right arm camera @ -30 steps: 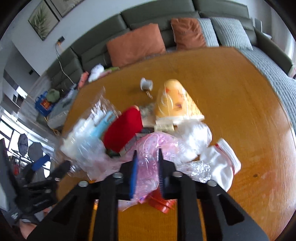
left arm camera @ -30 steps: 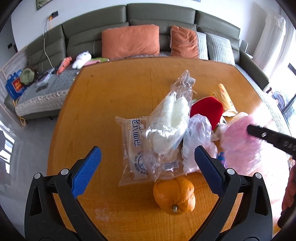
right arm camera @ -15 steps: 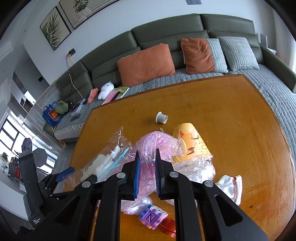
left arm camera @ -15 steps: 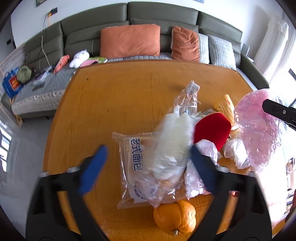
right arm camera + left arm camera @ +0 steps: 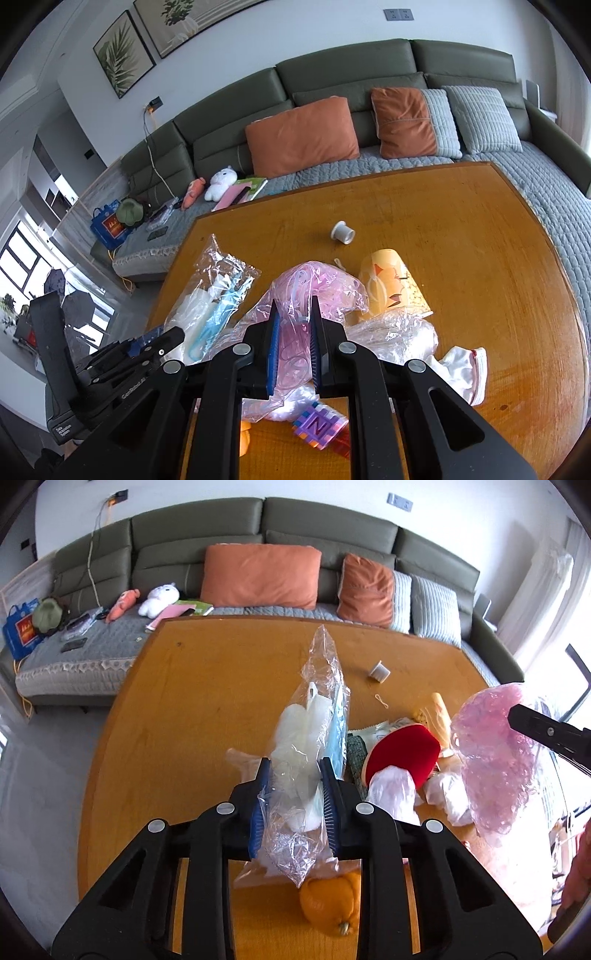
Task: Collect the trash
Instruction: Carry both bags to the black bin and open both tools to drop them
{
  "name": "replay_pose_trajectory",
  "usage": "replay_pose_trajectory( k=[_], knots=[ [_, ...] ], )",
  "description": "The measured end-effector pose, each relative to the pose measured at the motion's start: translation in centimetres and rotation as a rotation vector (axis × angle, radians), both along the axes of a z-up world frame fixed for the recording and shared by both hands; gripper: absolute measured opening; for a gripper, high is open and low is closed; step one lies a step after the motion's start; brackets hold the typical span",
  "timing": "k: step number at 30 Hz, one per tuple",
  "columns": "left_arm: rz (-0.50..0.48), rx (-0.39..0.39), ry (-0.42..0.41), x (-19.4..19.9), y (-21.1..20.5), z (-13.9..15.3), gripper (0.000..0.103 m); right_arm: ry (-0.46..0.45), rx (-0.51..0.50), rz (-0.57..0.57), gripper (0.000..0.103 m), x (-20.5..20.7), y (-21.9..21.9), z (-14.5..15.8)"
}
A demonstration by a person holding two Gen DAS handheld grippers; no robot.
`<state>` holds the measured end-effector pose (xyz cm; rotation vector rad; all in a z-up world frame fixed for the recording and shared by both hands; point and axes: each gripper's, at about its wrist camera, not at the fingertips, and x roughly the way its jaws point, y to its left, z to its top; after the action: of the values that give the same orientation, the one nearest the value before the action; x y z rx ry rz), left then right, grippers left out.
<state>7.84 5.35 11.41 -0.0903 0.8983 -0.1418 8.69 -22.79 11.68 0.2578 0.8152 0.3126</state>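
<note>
The left gripper (image 5: pixel 295 797), wide open a second ago, now pinches the clear crinkled plastic bag (image 5: pixel 306 746) above the round wooden table (image 5: pixel 207 686), while the right gripper (image 5: pixel 294 343) keeps its fingers clamped on the pink plastic bag (image 5: pixel 314 284) raised beside it

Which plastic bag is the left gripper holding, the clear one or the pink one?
The clear bag of white items, clamped in the left gripper; the pink bag is in the right gripper.

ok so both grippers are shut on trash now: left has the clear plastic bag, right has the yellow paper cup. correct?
Not quite. The left gripper is shut on the clear plastic bag, but the right gripper is shut on the pink plastic bag, not the cup. The right wrist view shows the yellow paper cup lying on the table, untouched.
</note>
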Motion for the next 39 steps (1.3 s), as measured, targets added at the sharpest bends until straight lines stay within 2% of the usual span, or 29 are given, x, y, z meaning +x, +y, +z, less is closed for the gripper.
replay_pose_trajectory(
  k=[7, 13, 20, 25, 29, 35, 36, 38, 39],
  knots=[
    [0.096, -0.007, -0.053, -4.6, 5.1, 2.4, 0.026, -0.019, 0.005, 0.083, 0.015, -2.1, 4.3, 1.0],
    [0.245, 0.011, -0.051, -9.1, 11.7, 2.6, 0.026, -0.021, -0.001, 0.229, 0.015, -4.5, 11.6, 1.2],
    [0.429, 0.026, -0.017, -15.0, 20.3, 1.1, 0.026, -0.009, -0.026, 0.446, 0.015, -7.5, 22.9, 0.5],
    [0.561, 0.018, 0.048, -18.8, 26.4, -0.9, 0.027, 0.011, -0.041, 0.578, 0.016, -9.4, 30.0, -0.4],
    [0.617, 0.02, 0.101, -20.6, 29.6, -2.7, 0.027, 0.043, -0.063, 0.663, 0.017, -10.6, 36.1, -1.9],
    [0.659, 0.0, 0.183, -21.3, 32.9, -6.2, 0.028, 0.085, -0.132, 0.749, 0.018, -12.4, 42.4, -4.5],
    [0.66, -0.003, 0.203, -21.1, 33.5, -7.1, 0.028, 0.09, -0.143, 0.755, 0.019, -12.4, 43.1, -4.9],
    [0.659, -0.003, 0.231, -20.7, 34.3, -8.3, 0.028, 0.113, -0.157, 0.77, 0.036, -12.0, 45.0, -5.9],
    [0.66, -0.009, 0.255, -20.3, 34.8, -9.1, 0.039, 0.122, -0.158, 0.773, 0.043, -11.9, 45.7, -6.3]
  ],
)
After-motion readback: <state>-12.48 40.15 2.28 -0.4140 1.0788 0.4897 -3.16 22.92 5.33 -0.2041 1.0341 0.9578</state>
